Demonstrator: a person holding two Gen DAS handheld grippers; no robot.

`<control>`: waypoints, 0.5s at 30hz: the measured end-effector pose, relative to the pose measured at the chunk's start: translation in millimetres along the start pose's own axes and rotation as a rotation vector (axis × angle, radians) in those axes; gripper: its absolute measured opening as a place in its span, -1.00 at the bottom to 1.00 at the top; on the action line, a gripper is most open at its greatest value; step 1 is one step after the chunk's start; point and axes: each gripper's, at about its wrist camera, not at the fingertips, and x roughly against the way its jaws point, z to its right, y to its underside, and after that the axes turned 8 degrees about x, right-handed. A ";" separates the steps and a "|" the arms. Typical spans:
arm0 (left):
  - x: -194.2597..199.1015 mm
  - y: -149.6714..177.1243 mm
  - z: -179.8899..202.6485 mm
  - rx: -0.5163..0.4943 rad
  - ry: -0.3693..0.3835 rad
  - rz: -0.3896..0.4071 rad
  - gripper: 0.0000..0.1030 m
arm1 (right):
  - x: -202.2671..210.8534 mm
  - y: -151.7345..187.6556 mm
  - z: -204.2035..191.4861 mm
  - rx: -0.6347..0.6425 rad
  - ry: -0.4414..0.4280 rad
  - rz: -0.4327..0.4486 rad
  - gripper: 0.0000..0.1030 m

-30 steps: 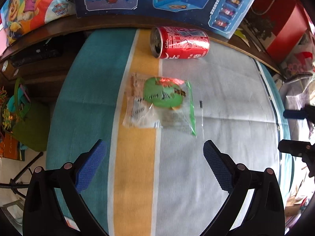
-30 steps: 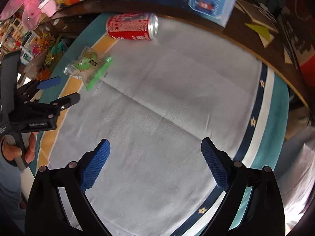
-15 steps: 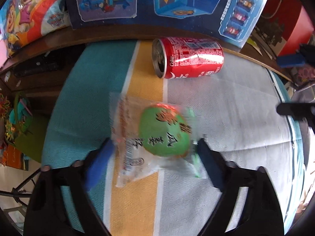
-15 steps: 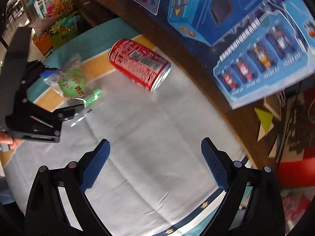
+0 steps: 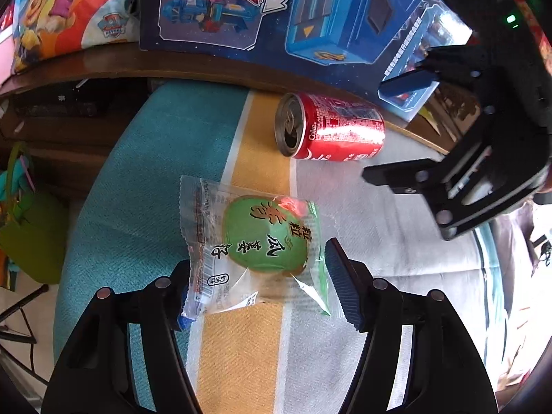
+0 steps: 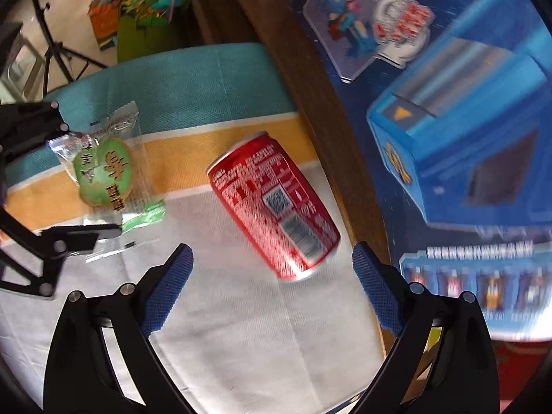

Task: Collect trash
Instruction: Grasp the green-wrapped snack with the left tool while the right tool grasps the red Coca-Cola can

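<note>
Left wrist view: at the far left of the frame a green bag [image 5: 32,238] is hanging beside the striped cloth [image 5: 138,207], and at lower centre the left gripper [image 5: 257,284] is closing its jaws around the snack wrapper [image 5: 252,241], which is lying flat on the yellow stripe; the film is sitting between the blue pads, the left one tucked under its edge, though a firm pinch is not yet showing. The wrapper is looking light, crinkly and slippery, so it is probably best taken across its bulging green middle rather than by the loose clear edges. Further right and higher, the red can [image 5: 331,131] is lying on its side, open end facing left; it is likely empty, light, easily dented and prone to rolling, so a hold across its round body is suiting it. At the right edge the right gripper [image 6: 272,288] is hovering with jaws wide apart and nothing in them, the can just ahead of its pads. Compared with a second ago, the left jaws are standing narrower and nearer the wrapper, and the right gripper is now facing the can.
</note>
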 end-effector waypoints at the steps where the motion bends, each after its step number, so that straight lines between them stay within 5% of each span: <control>1: 0.5 0.2 -1.4 0.004 0.007 0.001 0.27 | -4.5 -3.5 0.8 0.011 0.000 -0.006 0.74; 7: 0.6 4.0 3.6 -0.027 -0.012 0.019 0.35 | -28.1 -13.9 5.1 0.028 -0.012 -0.018 0.67; 10: 1.1 5.2 3.6 -0.028 -0.012 0.027 0.35 | -32.4 -11.4 5.8 -0.004 -0.037 -0.006 0.29; 15: 5.0 8.7 3.5 -0.035 -0.035 0.044 0.18 | -26.7 12.9 2.3 -0.067 -0.052 -0.006 0.29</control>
